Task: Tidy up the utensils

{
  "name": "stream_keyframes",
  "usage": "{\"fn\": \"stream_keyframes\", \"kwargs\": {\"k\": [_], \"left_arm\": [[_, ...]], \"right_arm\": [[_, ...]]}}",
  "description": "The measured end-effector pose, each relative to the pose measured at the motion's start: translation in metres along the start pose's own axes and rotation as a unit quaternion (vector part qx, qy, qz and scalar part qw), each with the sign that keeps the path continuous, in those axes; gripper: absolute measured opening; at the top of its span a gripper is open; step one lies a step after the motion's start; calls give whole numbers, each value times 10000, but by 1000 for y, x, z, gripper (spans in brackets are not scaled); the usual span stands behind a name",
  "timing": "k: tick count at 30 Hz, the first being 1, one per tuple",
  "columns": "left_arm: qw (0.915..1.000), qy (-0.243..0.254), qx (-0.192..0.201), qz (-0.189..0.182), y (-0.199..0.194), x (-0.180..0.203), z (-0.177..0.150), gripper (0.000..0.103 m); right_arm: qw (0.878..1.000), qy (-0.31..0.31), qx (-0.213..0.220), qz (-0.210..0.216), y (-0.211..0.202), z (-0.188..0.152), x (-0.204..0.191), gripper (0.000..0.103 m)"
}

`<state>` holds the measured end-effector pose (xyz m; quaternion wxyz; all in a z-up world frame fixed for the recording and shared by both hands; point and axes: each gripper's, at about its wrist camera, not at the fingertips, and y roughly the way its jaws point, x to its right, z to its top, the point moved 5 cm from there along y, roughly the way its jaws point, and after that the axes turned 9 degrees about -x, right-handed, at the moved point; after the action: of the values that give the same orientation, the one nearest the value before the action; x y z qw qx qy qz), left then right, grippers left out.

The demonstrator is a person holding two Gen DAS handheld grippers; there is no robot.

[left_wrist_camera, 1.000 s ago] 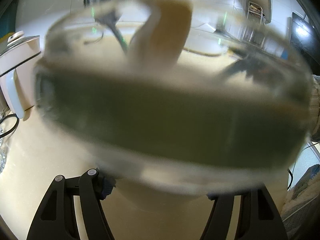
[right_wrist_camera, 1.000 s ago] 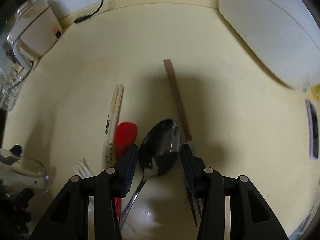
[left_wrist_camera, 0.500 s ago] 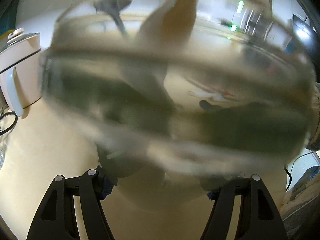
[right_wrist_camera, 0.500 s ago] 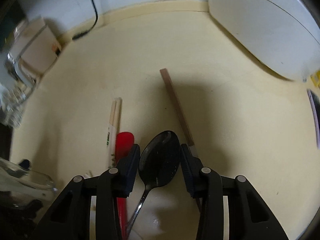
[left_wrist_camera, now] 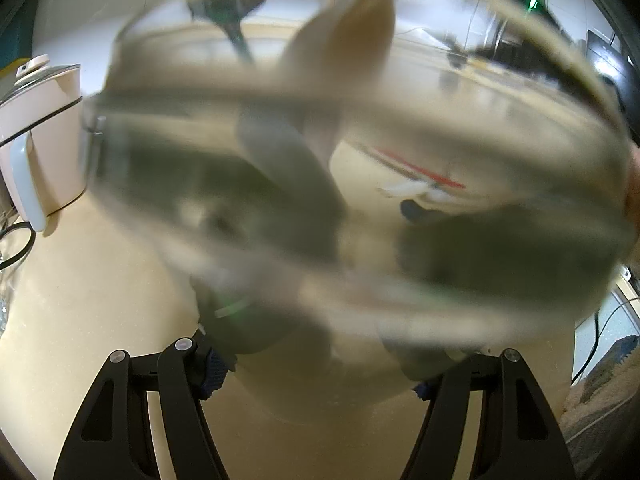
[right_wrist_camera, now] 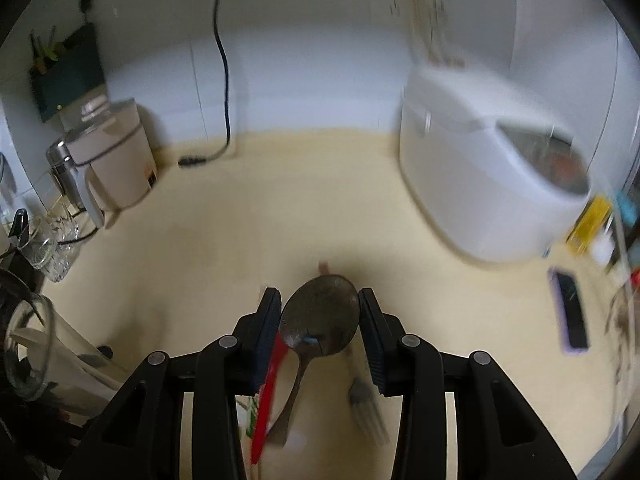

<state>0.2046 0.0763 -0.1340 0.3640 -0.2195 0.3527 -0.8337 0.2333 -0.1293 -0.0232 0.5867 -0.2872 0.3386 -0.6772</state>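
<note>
One metal spoon [right_wrist_camera: 320,316] sits bowl-up between the blue pads of my right gripper [right_wrist_camera: 319,334], both pads pressing on the edges of its bowl, its handle hanging down toward the cream counter [right_wrist_camera: 224,240]. Below it on the counter lie a red utensil [right_wrist_camera: 269,396] just left of the spoon's handle and a fork [right_wrist_camera: 366,410] to the right, blurred; a wooden tip shows just beyond the spoon's bowl, too small to make out.

My left gripper [left_wrist_camera: 316,372] is clamped on the base of a clear glass jar [left_wrist_camera: 352,184], which fills nearly the whole left wrist view, tilted with its mouth away from me. Inside it I can see a pale wooden utensil [left_wrist_camera: 352,36] and a dark one [left_wrist_camera: 236,28], both smeared by blur. The same jar appears at the lower left edge of the right wrist view.

Further out, a beige electric kettle [right_wrist_camera: 116,164] stands at the back left, cut-glass cups [right_wrist_camera: 52,244] near it, a black cable [right_wrist_camera: 222,64] hanging down the white wall, a large white appliance [right_wrist_camera: 488,184] at the right, and a phone [right_wrist_camera: 570,314] lying flat by the right edge.
</note>
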Motion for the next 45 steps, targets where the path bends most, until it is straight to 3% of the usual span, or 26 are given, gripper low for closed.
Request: {"fn": "stream_keyframes", "kwargs": {"k": [4,9,12,13,14,17,20,22,25,28,32,35,39,45], "left_arm": [[10000,-3,0,-3,-1,-3,1,72],[10000,-3,1,-3,-1,-3,1,72],[10000,-2,0,-2,-1,-3,1,72],[10000,-2,1,-2,-1,-3,1,72],[10000,-2,1,-2,-1,-3,1,72],[10000,-9,1,-3,-1,-3,1,72],[10000,-12,5,-3,-2,-5,0,72],[10000,-22,5,-1,-2,-1,-1,72],[10000,-32,5,-10,-2,-1,1,72],[10000,-32,3,-13,-2,2,0,72],[10000,-33,4,-15,-2,2,1,72],[10000,-42,-1,-28,0,-3,10,72],[10000,-55,-1,-45,-2,-11,5,72],[10000,-80,-7,-57,-4,-14,2,72]], "right_arm": [[9986,-167,497,-120,-27,19,-8,38],[9942,-312,1023,125,-72,48,-22,37],[9888,-312,1298,666,-105,67,-36,36],[9864,-286,1347,897,-116,71,-39,33],[9836,-262,1387,1125,-127,74,-42,24],[9735,-212,1488,1722,-153,84,-50,22],[9668,-278,1529,2029,-169,87,-61,22],[9684,-336,1512,1957,-168,86,-64,22],[9714,-283,1129,2069,-146,79,-67,22],[9755,-257,399,2149,-106,67,-68,22],[9683,106,-833,2351,-27,37,-65,22],[9546,432,-1601,2475,30,14,-66,23],[9501,329,-2180,2208,85,-5,-80,29],[9519,-512,-2500,1694,133,-11,-124,42]]}}
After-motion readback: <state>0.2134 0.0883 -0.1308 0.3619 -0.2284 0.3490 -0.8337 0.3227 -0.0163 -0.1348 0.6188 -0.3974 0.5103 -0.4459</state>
